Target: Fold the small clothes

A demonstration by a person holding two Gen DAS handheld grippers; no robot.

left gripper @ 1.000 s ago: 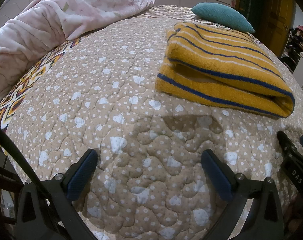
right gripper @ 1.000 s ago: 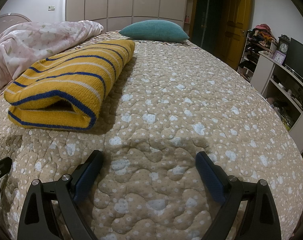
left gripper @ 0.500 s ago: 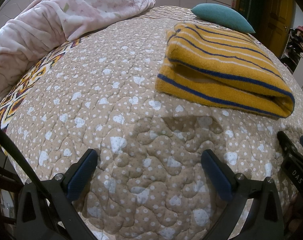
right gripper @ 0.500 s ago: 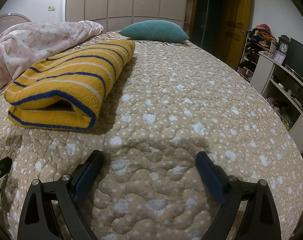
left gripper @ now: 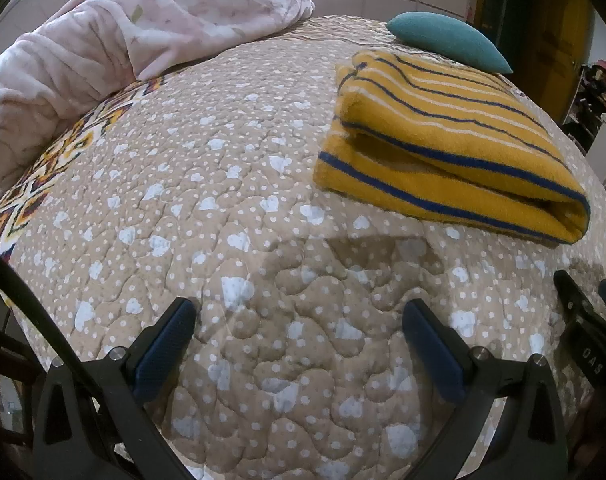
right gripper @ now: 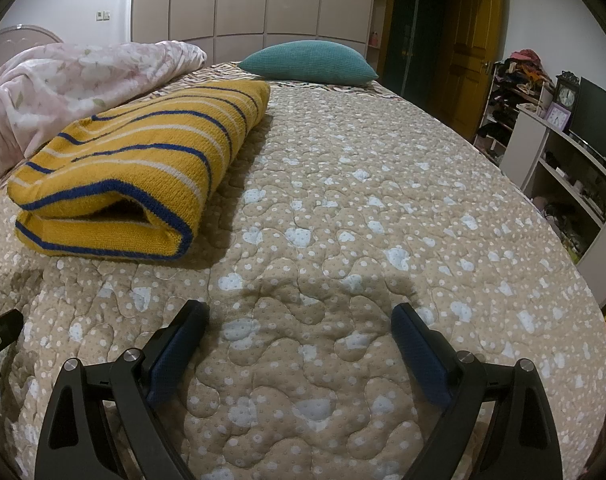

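A yellow knit garment with blue and white stripes (left gripper: 443, 140) lies folded into a thick oblong on the quilted bed; it also shows in the right wrist view (right gripper: 143, 168). My left gripper (left gripper: 299, 316) is open and empty over the quilt, in front of and to the left of the garment. My right gripper (right gripper: 299, 316) is open and empty over the quilt, in front of and to the right of the garment. The right gripper's tip (left gripper: 587, 312) shows at the right edge of the left wrist view.
The beige quilt with white hearts (right gripper: 383, 220) covers the bed. A pink floral blanket (left gripper: 123, 40) is bunched at the back left. A teal pillow (right gripper: 311, 62) lies at the head. White shelves with a clock and a TV (right gripper: 563, 152) stand to the right.
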